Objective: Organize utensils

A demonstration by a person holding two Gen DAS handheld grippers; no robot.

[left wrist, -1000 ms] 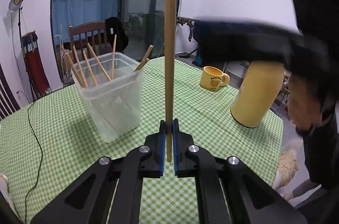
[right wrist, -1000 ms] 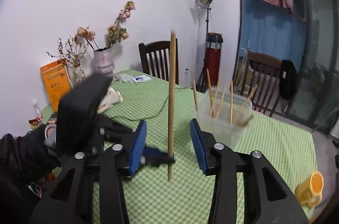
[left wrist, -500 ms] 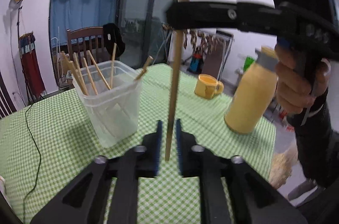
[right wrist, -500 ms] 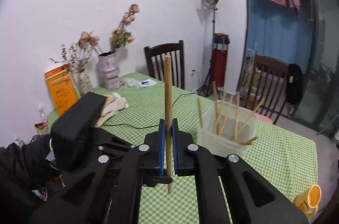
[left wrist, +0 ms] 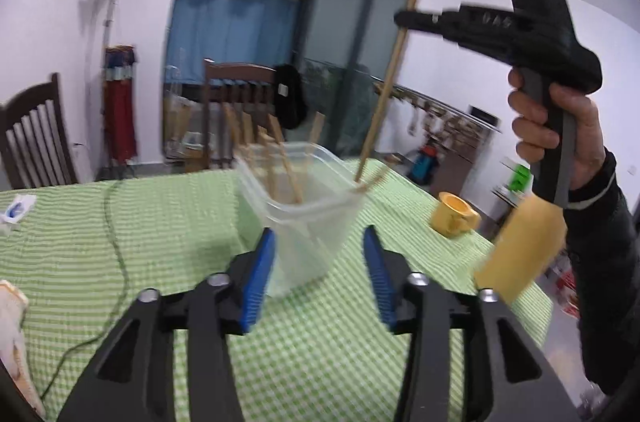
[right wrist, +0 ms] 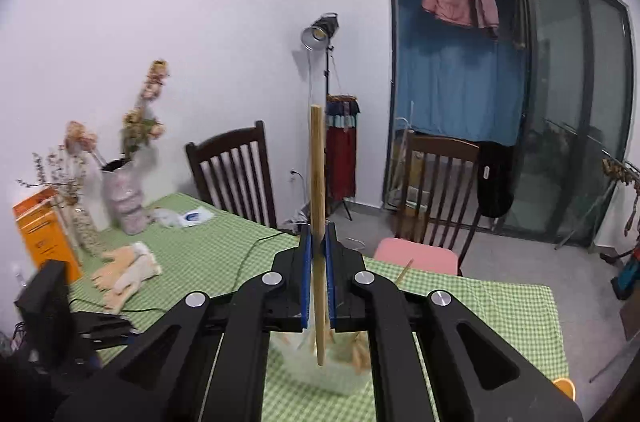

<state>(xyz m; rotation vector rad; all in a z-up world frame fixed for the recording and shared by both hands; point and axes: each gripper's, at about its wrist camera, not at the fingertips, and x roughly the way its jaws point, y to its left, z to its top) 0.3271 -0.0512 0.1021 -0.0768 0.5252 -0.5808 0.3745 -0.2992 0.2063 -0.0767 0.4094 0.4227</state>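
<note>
right gripper (right wrist: 316, 262) clamps chopstick (right wrist: 318, 222) upright, tip over tub (left wrist: 304, 206) at 12 o'clock | left gripper (left wrist: 318, 274) jaws just opening, nothing between | several sticks already in tub | drop-in not yet done

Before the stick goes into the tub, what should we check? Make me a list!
1. Right gripper shut tight on the stick: ok.
2. Left gripper let go: ok, its jaws have just been opening and nothing is between them.
3. Stick's bottom tip over the tub: ok, it hangs at the tub's rim on the mug's side.
4. Room in the tub: ok, other sticks lean inside with space left.
5. Tub standing upright on the table: ok.
6. Stick straight up: not ok, the left camera shows it tilted.
</note>
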